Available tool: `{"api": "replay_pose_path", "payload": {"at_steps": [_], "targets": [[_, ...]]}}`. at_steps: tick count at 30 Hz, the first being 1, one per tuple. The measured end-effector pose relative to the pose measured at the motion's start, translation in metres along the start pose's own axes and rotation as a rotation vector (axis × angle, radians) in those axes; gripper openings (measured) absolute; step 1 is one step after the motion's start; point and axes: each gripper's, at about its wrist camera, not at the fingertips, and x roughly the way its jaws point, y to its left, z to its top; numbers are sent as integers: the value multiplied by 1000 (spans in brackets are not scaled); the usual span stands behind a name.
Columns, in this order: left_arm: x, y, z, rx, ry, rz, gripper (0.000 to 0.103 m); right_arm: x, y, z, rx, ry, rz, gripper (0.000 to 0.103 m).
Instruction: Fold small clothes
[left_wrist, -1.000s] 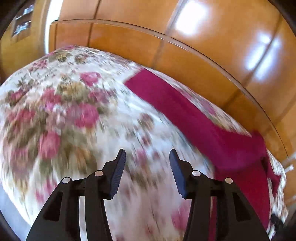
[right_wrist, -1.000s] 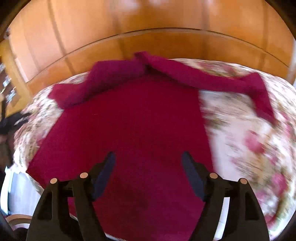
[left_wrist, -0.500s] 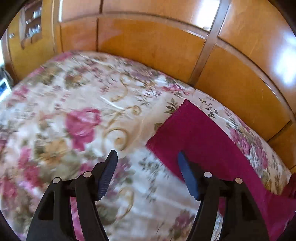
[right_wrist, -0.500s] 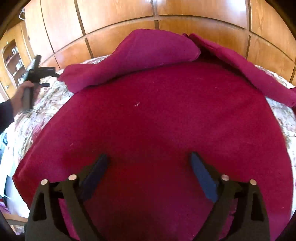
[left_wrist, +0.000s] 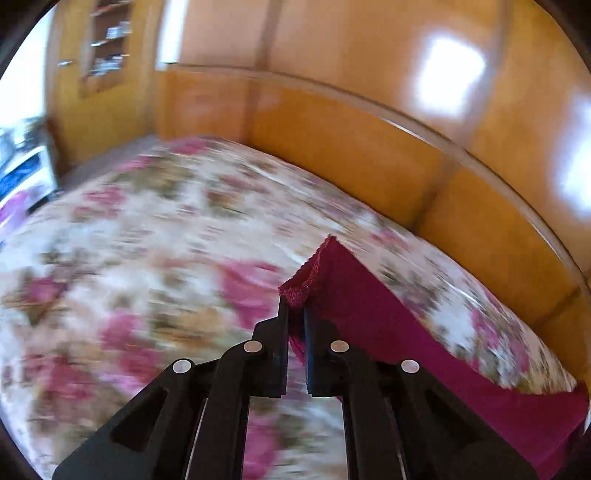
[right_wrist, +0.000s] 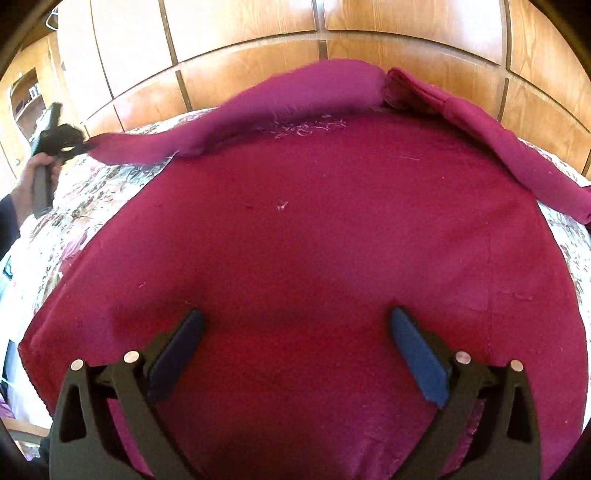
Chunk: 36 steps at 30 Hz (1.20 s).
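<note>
Left tool (left_wrist: 295, 321), jaws pressed together and pinching the cuff end of the sleeve (left_wrist: 369, 314) of a crimson garment (right_wrist: 314, 240); the stitched cuff edge stands up just beyond the fingertips, raised off the bed (left_wrist: 147, 240), and the rest of the sleeve runs back to the right in a sagging band toward the bed's right edge. Seen from the right wrist camera, the same tool (right_wrist: 64, 146) appears at far left, gripped by the person's hand (right_wrist: 31, 181), with the sleeve stretched from it across to the garment's shoulder. Right tool (right_wrist: 295, 354), jaws spread wide with nothing between them, poised over the lower middle of the garment's body; whether the blue-padded fingertips (right_wrist: 417, 354) touch the cloth cannot be told. The garment lies spread flat over the floral bedspread, its body filling most of the bed's near half, its hem toward the near edge and its shoulders toward the headboard (right_wrist: 258, 62). The second sleeve (right_wrist: 509, 155) lies folded along the upper right of the body, ending near the bed's right edge. Wooden panelling rises behind the headboard; a shelf recess (left_wrist: 107, 44) is set in the wall at the far left corner. The left wrist view is motion-blurred.
</note>
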Motion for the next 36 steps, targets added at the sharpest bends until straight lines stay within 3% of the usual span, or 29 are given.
{"api": "replay_pose_path", "payload": {"at_steps": [4,8,9,11,13,17,20,25,29,36], "targets": [[-14,34,4,-80,-29,62,5,1,2,1,1,-6,-8,101],[-8,29,-6,-18,23,89,7,0,3,-1,2,-11,-14,101],[-5,24,-11,7,56,116,11,0,2,-1,2,-10,-14,101],[-11,22,-13,13,53,101,38,1,3,0,2,-11,-15,101],[-27,21,-17,-13,18,93,54,0,3,0,4,-14,-17,101],[-65,9,-35,4,3,1,54,-4,2,-3,8,-23,-22,101],[-95,-19,-66,118,4,-130,54,-5,2,-3,9,-27,-25,101],[-124,-65,-134,256,100,-309,54,-6,2,-4,15,-33,-26,101],[-122,-89,-146,342,96,-296,54,-7,2,-4,15,-37,-24,101],[-80,-105,-74,368,74,-223,57,-7,1,-6,14,-45,-25,101]]}}
